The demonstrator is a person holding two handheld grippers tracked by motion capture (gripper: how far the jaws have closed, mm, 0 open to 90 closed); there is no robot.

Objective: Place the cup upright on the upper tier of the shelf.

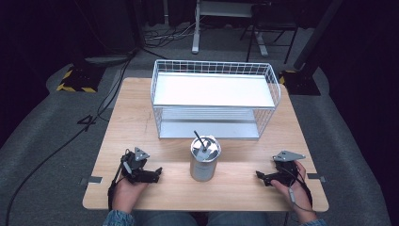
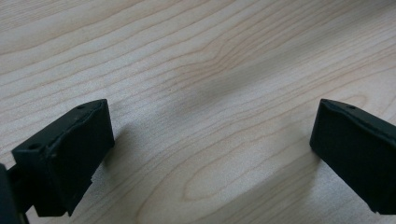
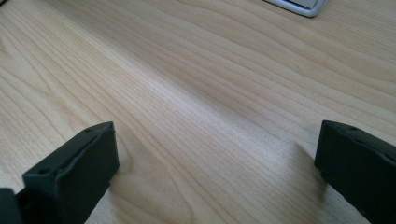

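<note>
A metal can with a thin black rod sticking out of its lid stands upright at the front middle of the wooden table. Behind it sits a white wire basket shelf with two levels. My left gripper rests low on the table to the can's left, jaws wide apart and pointing toward it. My right gripper rests to the can's right, also open, pointing left. In the left gripper view the gripper frames bare wood; in the right gripper view the gripper does the same.
A corner of the shelf's metal base shows at the top of the right gripper view. Cables run over the grey floor to the left. A yellow-and-black striped base and desk legs stand beyond the table.
</note>
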